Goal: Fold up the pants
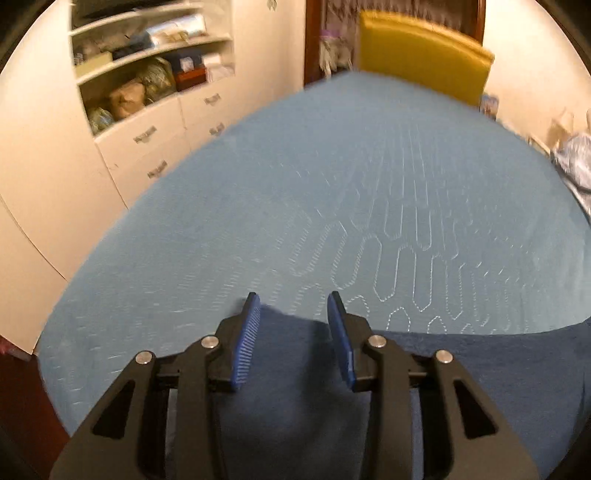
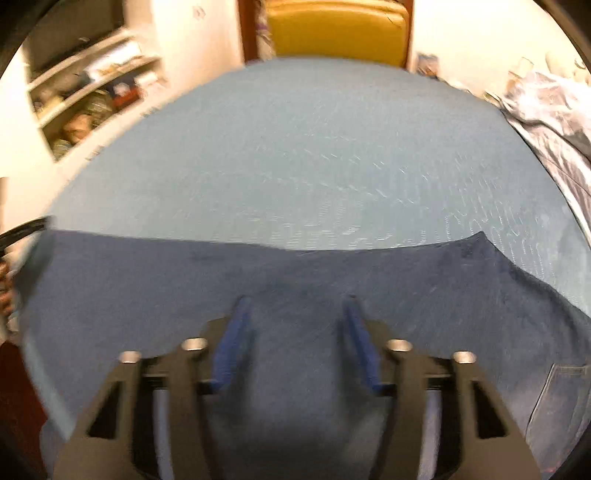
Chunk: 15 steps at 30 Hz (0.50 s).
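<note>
- We hover both parted, empty tools, left hand-held gripper (image 1: pixel 293 301) and right hand-held gripper (image 2: pixel 297 302), above the pants (image 2: pixel 295 273) on the bed (image 2: pixel 295 147).
- Next, we judge, comes gripping an edge to fold.

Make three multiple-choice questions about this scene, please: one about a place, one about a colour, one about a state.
1. Where do the pants lie?
A. on the light blue bed cover
B. on the yellow chair
C. in a drawer

2. What colour are the pads of the left gripper?
A. red
B. blue
C. white

3. What is the state of the right gripper?
A. shut on the pants
B. shut on nothing
C. open

Answers:
1. A, the dark blue cloth spreads flat over the cover.
2. B, both pads show blue in the left wrist view.
3. C, a wide gap separates its fingers above the cloth.
</note>
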Available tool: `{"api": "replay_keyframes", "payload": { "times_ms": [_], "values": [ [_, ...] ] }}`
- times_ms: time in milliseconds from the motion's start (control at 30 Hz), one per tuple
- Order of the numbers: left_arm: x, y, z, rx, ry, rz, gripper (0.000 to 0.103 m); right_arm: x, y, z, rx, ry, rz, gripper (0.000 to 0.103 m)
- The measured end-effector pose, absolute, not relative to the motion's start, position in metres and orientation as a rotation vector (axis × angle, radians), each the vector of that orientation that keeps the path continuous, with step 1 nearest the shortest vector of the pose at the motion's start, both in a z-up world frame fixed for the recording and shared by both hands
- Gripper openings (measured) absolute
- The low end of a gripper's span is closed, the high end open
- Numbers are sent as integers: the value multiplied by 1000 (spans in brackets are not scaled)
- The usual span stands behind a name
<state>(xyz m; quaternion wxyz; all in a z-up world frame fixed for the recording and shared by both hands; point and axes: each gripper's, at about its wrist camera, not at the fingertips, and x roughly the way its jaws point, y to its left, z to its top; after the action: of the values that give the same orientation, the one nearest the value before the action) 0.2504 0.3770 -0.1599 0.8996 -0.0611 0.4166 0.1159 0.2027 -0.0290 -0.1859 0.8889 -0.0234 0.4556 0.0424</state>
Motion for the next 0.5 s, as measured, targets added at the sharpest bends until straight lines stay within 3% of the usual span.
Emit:
{"api": "replay_keyframes", "payload": {
  "times_ms": [200,500],
  "values": [
    [190,380,-155,-131,854,216,39,236,-39,-206,-48,981,45,44],
    [164,378,-161,-114,838,208,39,243,-51,-201,-75,976,-5,44]
  ]
}}
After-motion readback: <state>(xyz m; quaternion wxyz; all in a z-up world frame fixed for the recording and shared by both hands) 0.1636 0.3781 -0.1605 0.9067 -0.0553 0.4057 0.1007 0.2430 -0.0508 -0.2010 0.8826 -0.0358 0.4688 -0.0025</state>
